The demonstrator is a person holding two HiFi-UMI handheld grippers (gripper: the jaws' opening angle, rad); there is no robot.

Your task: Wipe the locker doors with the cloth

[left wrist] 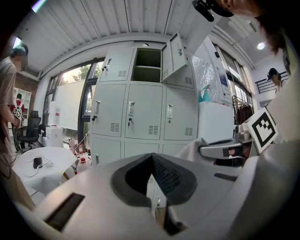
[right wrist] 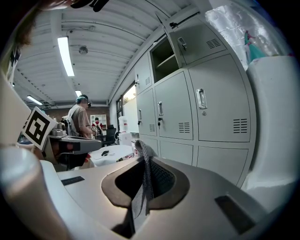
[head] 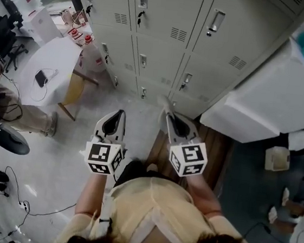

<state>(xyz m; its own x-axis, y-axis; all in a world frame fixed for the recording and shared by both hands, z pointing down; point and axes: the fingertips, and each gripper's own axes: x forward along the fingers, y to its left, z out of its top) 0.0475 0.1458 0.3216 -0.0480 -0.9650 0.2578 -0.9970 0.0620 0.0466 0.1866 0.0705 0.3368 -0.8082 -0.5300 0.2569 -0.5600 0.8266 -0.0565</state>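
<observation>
Left gripper (head: 121, 113), right gripper (head: 170, 116): seemingly closed

One left claw (head: 121, 113), one right claw (head: 168, 113), one cloth (right wrist: 142, 157), one round white table (head: 53, 58), one open locker door (left wrist: 174, 51)

Most of the grey woven cloth (right wrist: 141, 152) is buried between the pressed-together jaws of the right gripper (right wrist: 144, 163); only a narrow strip shows. The pale grey metal lockers (head: 167, 33) run off the head view's top edge. A small dark object (head: 40, 78) on the round white table (head: 58, 58) is too small to identify.
</observation>
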